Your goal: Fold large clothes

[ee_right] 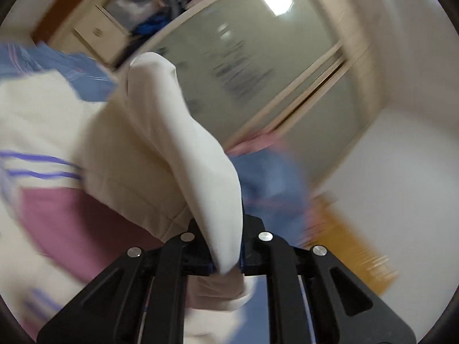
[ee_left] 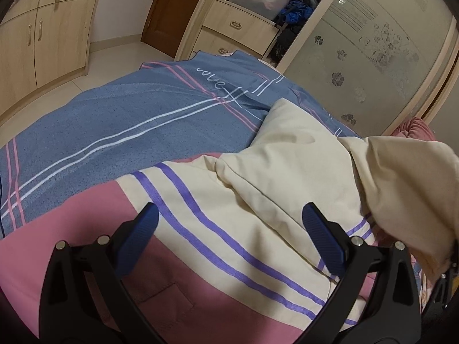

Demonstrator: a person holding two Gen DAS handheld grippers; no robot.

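A large garment in cream and pink with purple stripes (ee_left: 229, 223) lies on a bed with a blue bedspread (ee_left: 114, 120). My left gripper (ee_left: 229, 238) is open just above the garment's striped body and holds nothing. My right gripper (ee_right: 226, 258) is shut on the garment's cream sleeve (ee_right: 178, 143) and holds it lifted above the body. The lifted sleeve also shows at the right of the left wrist view (ee_left: 401, 189). The right wrist view is motion-blurred.
A wardrobe with a frosted sliding door (ee_left: 367, 51) and open shelves of clothes (ee_left: 287, 8) stands behind the bed. Light wooden cabinets (ee_left: 48, 37) line the left wall. A pink cushion (ee_left: 418, 129) lies at the bed's right edge.
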